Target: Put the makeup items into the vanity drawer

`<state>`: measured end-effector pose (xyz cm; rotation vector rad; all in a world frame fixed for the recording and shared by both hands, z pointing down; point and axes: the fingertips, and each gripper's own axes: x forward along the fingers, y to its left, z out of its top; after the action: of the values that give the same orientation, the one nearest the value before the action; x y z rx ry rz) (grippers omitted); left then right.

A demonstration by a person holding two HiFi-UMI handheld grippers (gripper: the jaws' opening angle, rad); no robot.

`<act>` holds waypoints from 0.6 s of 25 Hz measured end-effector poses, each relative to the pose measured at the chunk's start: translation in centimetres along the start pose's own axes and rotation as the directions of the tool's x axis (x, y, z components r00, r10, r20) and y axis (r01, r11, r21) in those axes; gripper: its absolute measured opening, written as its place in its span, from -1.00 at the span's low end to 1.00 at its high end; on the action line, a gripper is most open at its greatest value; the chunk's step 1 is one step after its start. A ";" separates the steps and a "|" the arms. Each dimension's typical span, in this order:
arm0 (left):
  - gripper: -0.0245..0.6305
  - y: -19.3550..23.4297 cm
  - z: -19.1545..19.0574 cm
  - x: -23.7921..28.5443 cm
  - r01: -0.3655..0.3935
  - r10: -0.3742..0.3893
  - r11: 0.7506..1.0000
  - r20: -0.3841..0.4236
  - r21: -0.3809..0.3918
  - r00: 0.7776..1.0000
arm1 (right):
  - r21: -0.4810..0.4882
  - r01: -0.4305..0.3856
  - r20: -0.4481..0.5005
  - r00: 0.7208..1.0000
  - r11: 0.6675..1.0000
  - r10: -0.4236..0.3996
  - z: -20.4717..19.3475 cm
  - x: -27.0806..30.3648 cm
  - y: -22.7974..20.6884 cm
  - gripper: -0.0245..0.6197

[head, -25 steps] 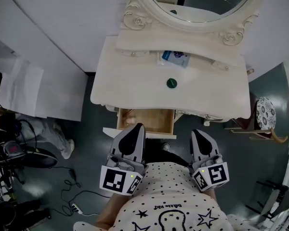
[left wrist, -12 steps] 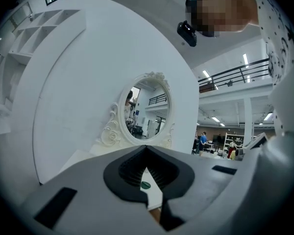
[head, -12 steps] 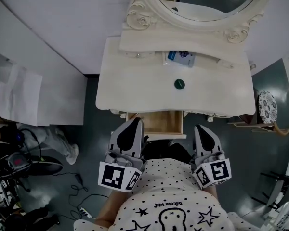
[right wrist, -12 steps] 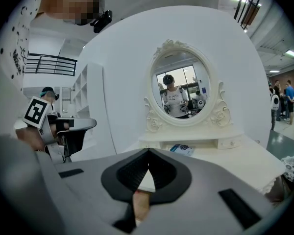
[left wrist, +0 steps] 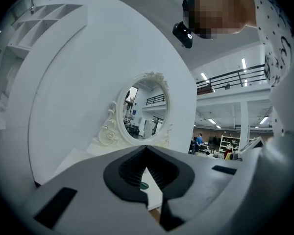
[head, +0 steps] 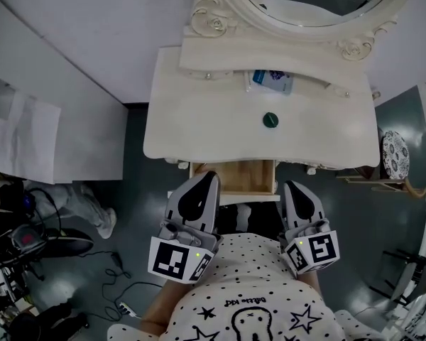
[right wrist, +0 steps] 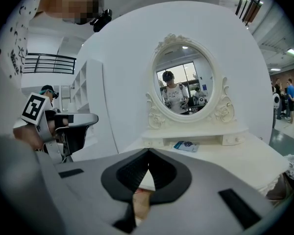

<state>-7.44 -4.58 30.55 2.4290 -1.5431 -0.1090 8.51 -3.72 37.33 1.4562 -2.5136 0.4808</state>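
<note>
Both pairs of jaws are closed on nothing. The left gripper (left wrist: 146, 153) and right gripper (right wrist: 148, 156) hover beside the open wooden drawer (head: 233, 177) under the white vanity counter (head: 192, 130) front edge. Nothing looks stowed yet: the round dark-green compact (head: 270, 119) lies mid-counter, and the blue-and-white packet (head: 271, 81) lies at the back edge.

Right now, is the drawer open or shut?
Open. In the head view the drawer sticks out from under the tabletop, and its bare wooden inside shows.
</note>
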 end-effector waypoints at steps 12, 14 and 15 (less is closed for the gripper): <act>-0.94 0.5 -0.2 -0.1 -0.026 0.026 1.000 -0.008 -0.010 1.000 | -0.038 -0.021 0.002 1.000 0.999 0.021 0.6 1.6 -0.2 -0.90; -0.94 0.7 -0.2 -0.2 -0.032 0.032 0.999 -0.010 -0.011 0.999 | -0.059 -0.017 -0.002 1.000 0.998 0.016 0.7 2.1 -0.6 -0.90; -0.94 0.7 -0.2 -0.3 -0.035 0.035 0.999 -0.011 -0.012 0.999 | -0.071 -0.013 -0.003 1.000 0.997 0.013 0.8 2.5 -0.9 -0.90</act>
<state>-8.18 -4.56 30.93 2.3887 -1.5752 -0.0982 8.07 -6.40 37.57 1.4131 -2.5127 0.3909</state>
